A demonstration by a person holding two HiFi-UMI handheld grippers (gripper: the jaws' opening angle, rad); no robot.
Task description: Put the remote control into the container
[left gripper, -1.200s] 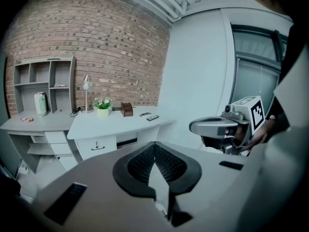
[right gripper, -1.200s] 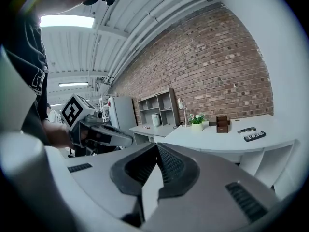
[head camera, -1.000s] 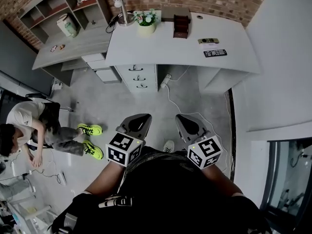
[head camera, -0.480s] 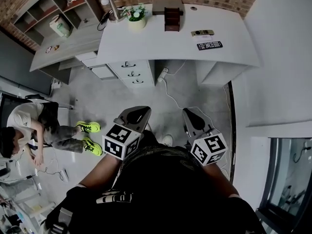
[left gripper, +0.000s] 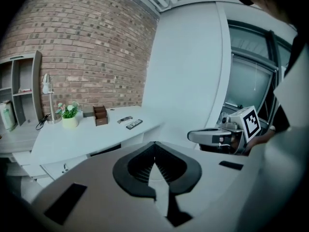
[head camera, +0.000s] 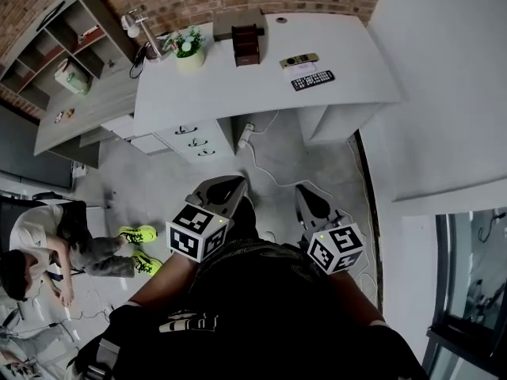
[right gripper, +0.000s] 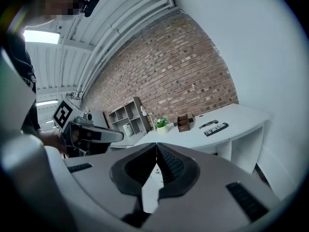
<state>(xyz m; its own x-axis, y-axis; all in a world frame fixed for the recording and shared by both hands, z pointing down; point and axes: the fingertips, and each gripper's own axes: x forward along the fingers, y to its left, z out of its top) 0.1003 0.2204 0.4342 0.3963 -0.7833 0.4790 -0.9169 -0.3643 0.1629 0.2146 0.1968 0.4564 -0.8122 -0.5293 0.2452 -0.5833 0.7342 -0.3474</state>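
Note:
Two remote controls lie on the white desk far ahead: a black one and a lighter, slimmer one behind it. The brown open container stands left of them near the brick wall. My left gripper and right gripper are held side by side over the floor, well short of the desk. Both have their jaws shut with nothing between them.
A potted plant and a desk lamp stand at the desk's left end. Drawers sit under it, and a white cable trails on the floor. Shelves line the left wall. A person sits on the floor at left.
Both grippers have been carried forward over the floor, still shut. In the head view the desk has slid left and slightly down.

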